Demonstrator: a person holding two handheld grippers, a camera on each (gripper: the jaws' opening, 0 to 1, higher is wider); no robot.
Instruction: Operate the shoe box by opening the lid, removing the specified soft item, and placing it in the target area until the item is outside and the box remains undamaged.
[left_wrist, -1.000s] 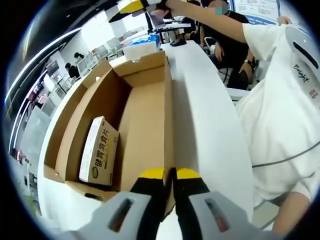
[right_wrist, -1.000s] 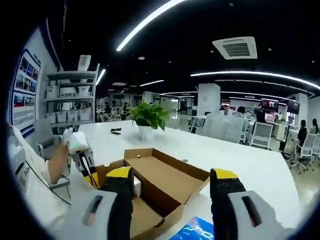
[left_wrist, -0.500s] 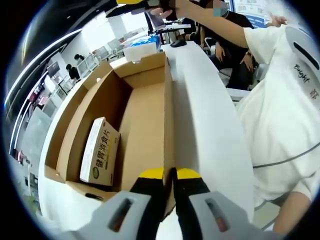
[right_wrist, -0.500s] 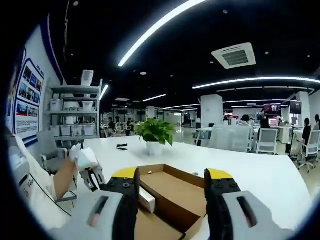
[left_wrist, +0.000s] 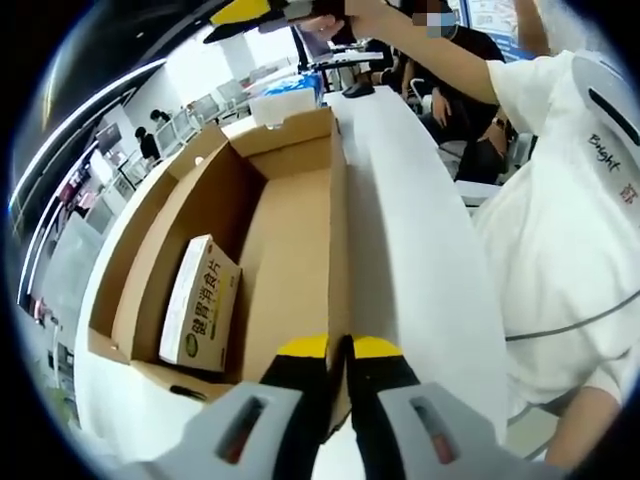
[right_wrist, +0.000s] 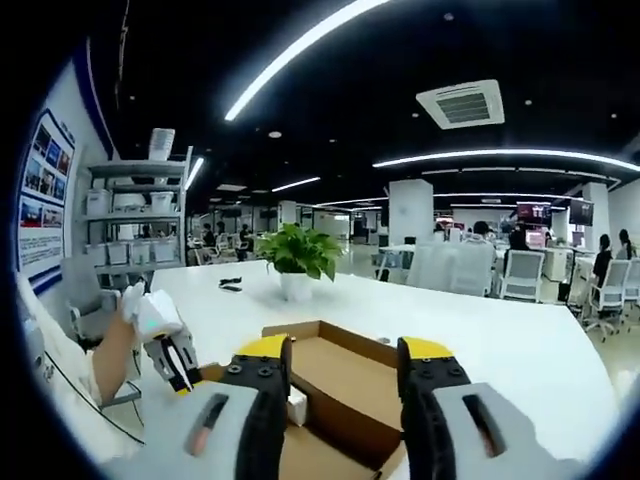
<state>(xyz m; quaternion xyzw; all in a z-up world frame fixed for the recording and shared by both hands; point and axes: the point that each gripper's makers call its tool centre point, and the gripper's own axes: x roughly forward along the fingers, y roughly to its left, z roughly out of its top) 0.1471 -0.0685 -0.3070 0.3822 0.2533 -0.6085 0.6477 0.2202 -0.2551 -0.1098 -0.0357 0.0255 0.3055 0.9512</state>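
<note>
Left gripper view looks down into the open shoe box (left_wrist: 290, 230) on the white tabletop (left_wrist: 410, 230), where the left gripper (left_wrist: 340, 350) has its yellow-tipped fingers (left_wrist: 304, 348) pressed together on the box's near side wall; the wall edge runs straight up from between them, though the contact itself is hidden by the tips. Inside the box, against the far wall, a white-and-green carton (left_wrist: 200, 302) with printed characters leans on its side; its lower end is partly cut off by the box's end flap. A person's white sleeve (left_wrist: 560, 200) crowds the right side, and the right gripper (left_wrist: 262, 10) is cropped at the top edge. Right gripper view, from higher up, shows the right gripper (right_wrist: 340, 352) with its fingers (right_wrist: 262, 350) spread apart around nothing, blocking much of the box (right_wrist: 340, 385). The left gripper (right_wrist: 180, 370) sits at the box's left side. A potted plant (right_wrist: 296, 255) stands farther back on the tabletop (right_wrist: 500, 340).
</note>
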